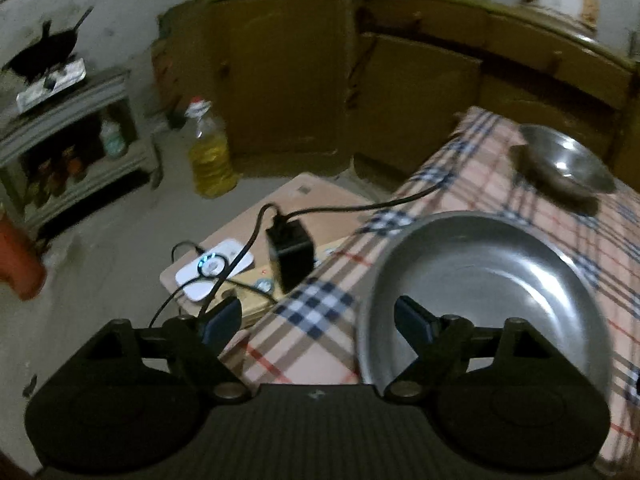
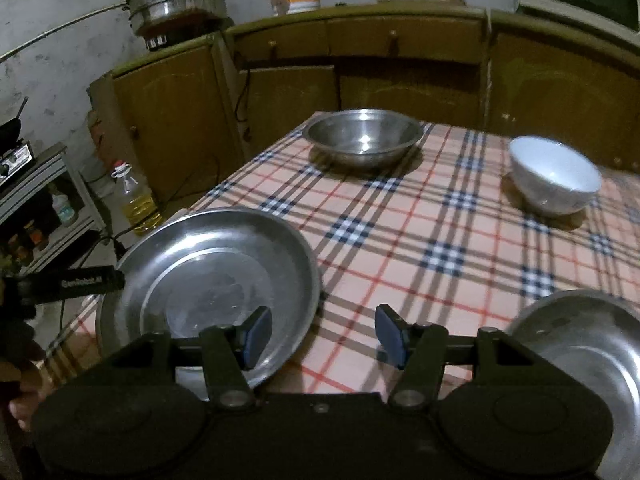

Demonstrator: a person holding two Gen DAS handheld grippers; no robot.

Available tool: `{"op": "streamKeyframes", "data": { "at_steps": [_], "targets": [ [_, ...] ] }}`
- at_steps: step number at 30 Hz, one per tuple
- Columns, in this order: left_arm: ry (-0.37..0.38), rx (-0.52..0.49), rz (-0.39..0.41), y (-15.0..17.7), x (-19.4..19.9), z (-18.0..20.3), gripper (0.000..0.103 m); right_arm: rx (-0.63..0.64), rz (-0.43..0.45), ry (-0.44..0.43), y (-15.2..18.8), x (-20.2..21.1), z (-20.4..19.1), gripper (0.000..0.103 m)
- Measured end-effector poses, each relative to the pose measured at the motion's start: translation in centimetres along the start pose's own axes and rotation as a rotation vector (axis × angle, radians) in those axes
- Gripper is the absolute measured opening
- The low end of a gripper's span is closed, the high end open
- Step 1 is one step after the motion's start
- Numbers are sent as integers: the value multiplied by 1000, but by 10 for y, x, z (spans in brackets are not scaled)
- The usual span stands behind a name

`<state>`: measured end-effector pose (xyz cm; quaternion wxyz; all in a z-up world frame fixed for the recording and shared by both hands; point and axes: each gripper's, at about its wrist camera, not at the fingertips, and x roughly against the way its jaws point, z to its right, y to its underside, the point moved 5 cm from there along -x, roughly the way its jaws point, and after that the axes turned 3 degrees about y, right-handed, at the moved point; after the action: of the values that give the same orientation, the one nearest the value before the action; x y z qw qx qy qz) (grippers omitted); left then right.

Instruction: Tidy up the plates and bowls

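Judged to be the approach step, nothing yet lifted. Left gripper [image 1: 318, 320] hung with fingers spread and empty over the near rim of the steel plate [image 1: 480, 280], one pad [image 1: 414, 320] above the dish, the other off its edge. Right gripper [image 2: 322, 334] likewise parted and empty, above bare checked surface [image 2: 400, 220] just right of that plate [image 2: 208, 280]. Steel bowl [image 2: 362, 136] at the far side, white bowl [image 2: 554, 176] far right, another steel dish [image 2: 580, 352] at near right. Next move probably called for straddling the plate rim and pinching. Plate close to the surface's left edge; open room in the middle.
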<state>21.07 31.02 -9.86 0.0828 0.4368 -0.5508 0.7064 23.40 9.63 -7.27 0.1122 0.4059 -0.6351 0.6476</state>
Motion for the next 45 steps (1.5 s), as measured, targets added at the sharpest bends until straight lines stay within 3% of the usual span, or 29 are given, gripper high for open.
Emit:
{"op": "streamKeyframes", "data": {
  "at_steps": [3, 6, 8, 9, 10, 11, 16, 32, 45],
  "targets": [
    [28, 15, -29, 1, -8, -2, 78, -26, -26, -19, -1, -14, -4, 70],
    [52, -6, -8, -1, -4, 2, 65, -55, -59, -44, -1, -28, -7, 70],
    [77, -44, 1, 2, -4, 9, 49, -74, -79, -65, 1, -36, -9, 69],
    [87, -64, 5, 4, -2, 12, 44, -82, -87, -75, 2, -40, -10, 63],
    [106, -81, 7, 5, -4, 16, 31, -87, -93, -81, 3, -42, -10, 48],
    [131, -94, 4, 6, -3, 19, 26, -87, -97, -84, 4, -43, -11, 40],
    [175, -100, 9, 9, -1, 23, 21, -99, -91, -45, 7, -39, 0, 27],
    [283, -165, 92, 22, 52, 75, 18, -89, 45, 42, 2, 34, 51, 27],
    [425, -294, 135, 36, 114, 161, 18, -180, 171, 174, 15, 121, 132, 27]
  ]
}}
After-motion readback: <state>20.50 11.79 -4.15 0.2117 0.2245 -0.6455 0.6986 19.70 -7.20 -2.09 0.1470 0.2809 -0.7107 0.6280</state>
